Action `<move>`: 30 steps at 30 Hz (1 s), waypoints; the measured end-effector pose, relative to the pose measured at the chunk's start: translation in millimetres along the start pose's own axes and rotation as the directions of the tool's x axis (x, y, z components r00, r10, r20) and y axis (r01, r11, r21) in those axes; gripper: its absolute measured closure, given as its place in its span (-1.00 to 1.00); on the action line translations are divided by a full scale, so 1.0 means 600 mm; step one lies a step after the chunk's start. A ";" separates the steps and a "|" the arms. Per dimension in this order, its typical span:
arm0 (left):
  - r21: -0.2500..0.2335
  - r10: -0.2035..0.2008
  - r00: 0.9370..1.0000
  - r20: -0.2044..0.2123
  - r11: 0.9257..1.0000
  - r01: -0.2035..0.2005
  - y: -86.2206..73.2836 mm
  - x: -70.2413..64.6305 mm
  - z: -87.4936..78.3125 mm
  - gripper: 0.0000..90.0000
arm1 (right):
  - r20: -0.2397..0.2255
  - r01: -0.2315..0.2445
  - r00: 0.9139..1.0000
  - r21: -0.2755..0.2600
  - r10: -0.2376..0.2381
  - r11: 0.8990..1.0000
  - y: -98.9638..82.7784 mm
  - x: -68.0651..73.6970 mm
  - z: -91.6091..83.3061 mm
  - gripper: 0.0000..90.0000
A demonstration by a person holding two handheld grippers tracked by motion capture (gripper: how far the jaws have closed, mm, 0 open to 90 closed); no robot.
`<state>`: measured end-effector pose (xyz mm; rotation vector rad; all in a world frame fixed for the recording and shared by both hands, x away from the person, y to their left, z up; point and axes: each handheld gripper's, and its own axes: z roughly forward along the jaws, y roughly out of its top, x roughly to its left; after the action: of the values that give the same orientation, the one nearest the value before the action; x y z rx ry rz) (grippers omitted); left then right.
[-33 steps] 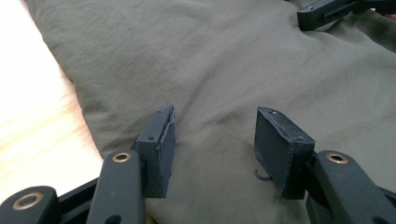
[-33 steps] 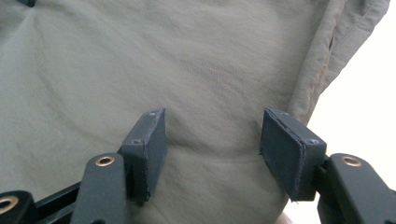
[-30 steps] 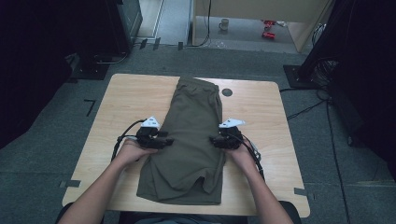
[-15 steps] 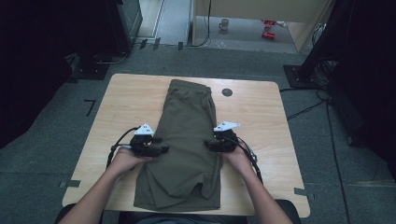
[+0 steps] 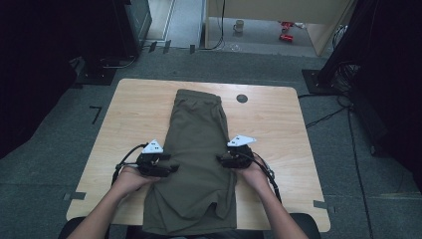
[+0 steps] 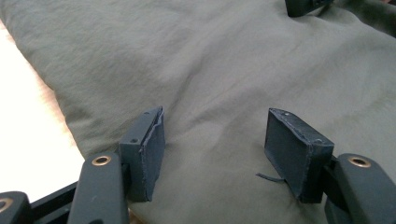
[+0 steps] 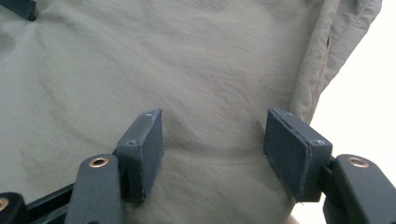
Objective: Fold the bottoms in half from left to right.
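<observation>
Olive-green soft fabric shorts [image 5: 199, 159] lie flat on the pale wooden surface [image 5: 278, 124]. Left gripper [image 5: 166, 168] and right gripper [image 5: 223, 160] flank them, jaws apart (gripping nothing). Limp, light cloth; best pinched at its side edges.

One olive-green garment [image 5: 198, 164] lies lengthwise on one wooden table [image 5: 278, 124]. Two grippers, the left gripper [image 5: 169, 164] and the right gripper [image 5: 221, 160], rest at the garment's left and right edges, each with two spread black jaws. One dark round hole [image 5: 242, 98] marks the far tabletop. One mug [image 5: 239, 24] stands on the far floor.
</observation>
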<state>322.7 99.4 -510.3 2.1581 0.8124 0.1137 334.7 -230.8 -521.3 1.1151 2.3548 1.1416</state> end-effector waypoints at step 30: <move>0.013 0.019 0.999 0.046 1.000 -0.020 -0.044 -0.052 -0.039 -0.18 | -0.071 0.008 0.997 0.021 -0.007 1.000 -0.044 0.059 -0.052 -0.17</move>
<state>277.0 108.7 -508.0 2.1733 0.7679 0.0689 280.8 -231.1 -519.0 1.0890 2.4275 1.1749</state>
